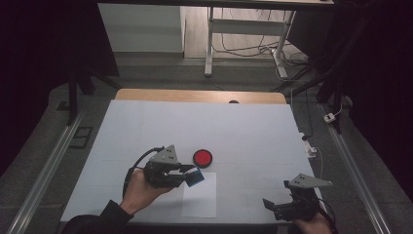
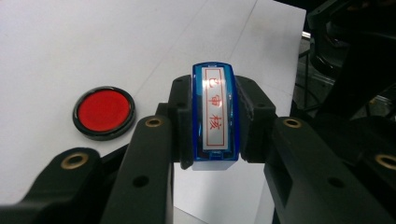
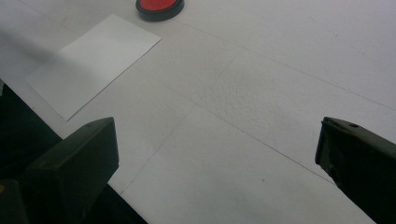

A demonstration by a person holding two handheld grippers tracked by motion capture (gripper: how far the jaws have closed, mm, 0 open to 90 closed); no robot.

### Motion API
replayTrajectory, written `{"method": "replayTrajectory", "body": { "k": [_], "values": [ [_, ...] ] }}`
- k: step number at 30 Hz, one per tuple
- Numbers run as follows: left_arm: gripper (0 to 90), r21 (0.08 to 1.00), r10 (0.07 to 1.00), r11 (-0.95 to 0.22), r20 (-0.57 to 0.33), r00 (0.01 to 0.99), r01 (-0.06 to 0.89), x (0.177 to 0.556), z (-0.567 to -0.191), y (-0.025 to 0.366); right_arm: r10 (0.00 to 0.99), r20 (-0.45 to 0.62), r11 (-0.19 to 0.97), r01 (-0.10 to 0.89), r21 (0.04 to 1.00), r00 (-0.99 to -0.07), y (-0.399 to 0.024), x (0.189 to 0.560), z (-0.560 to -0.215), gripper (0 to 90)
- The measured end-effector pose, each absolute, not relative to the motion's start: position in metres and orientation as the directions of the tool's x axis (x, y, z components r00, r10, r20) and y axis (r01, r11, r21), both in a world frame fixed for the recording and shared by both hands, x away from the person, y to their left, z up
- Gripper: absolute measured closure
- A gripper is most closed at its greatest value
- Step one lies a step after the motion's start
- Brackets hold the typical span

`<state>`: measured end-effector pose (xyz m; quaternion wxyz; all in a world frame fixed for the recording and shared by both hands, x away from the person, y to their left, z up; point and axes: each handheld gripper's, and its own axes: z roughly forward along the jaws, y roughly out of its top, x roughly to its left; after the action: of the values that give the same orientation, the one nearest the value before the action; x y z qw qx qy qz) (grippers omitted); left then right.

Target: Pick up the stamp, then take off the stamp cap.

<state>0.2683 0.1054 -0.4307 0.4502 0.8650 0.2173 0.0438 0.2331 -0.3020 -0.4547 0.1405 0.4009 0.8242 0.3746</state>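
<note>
A blue stamp (image 2: 215, 116) with red characters on its white label is clamped between my left gripper's (image 2: 212, 123) jaws. In the high view the left gripper (image 1: 187, 176) holds the blue stamp (image 1: 196, 177) just above the top of a white sheet of paper (image 1: 200, 199). A round red ink pad (image 1: 202, 158) in a black case lies beside it on the table; the ink pad (image 2: 103, 112) sits left of the jaws. My right gripper (image 1: 273, 207) rests open at the table's near right edge, its jaws wide apart with nothing between them (image 3: 219, 158).
The white table top (image 1: 243, 131) has a wooden strip along its far edge. The paper (image 3: 93, 63) and ink pad (image 3: 159, 6) lie far beyond the right jaws. A desk frame with cables (image 1: 243, 46) stands behind the table, and metal rails (image 1: 44, 175) run along both sides.
</note>
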Motion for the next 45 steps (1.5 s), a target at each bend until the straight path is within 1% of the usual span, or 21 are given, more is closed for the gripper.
{"method": "replayTrajectory", "body": {
  "k": [10, 16, 20, 27, 39, 45],
  "values": [
    [70.4, 0.799, 0.415, -0.497, -0.123, 0.901, 0.338, 0.269, -0.432, 0.106, 0.758, 0.046, 0.417, 0.537, 0.734, -0.651, -0.299, 0.232, -0.454, 0.1],
    [70.3, 0.801, 0.397, -0.516, -0.092, 0.913, 0.305, 0.268, -0.435, 0.104, 0.751, 0.059, 0.407, 0.531, 0.743, -0.658, -0.299, 0.231, -0.452, 0.1],
    [70.3, 0.8, 0.408, -0.518, -0.079, 0.909, 0.302, 0.268, -0.438, 0.104, 0.74, 0.058, 0.409, 0.517, 0.752, -0.67, -0.297, 0.232, -0.451, 0.0],
    [70.2, 0.804, 0.422, -0.496, -0.106, 0.9, 0.328, 0.27, -0.437, 0.107, 0.713, 0.062, 0.42, 0.495, 0.76, -0.699, -0.291, 0.233, -0.449, 0.0],
    [70.3, 0.797, 0.418, -0.516, -0.084, 0.905, 0.312, 0.269, -0.437, 0.104, 0.657, 0.031, 0.464, 0.437, 0.77, -0.753, -0.273, 0.235, -0.446, 0.0],
    [70.3, 0.795, 0.419, -0.516, -0.091, 0.903, 0.319, 0.268, -0.437, 0.104, 0.617, 0.049, 0.463, 0.413, 0.784, -0.785, -0.264, 0.237, -0.447, 0.0]
  ]
}}
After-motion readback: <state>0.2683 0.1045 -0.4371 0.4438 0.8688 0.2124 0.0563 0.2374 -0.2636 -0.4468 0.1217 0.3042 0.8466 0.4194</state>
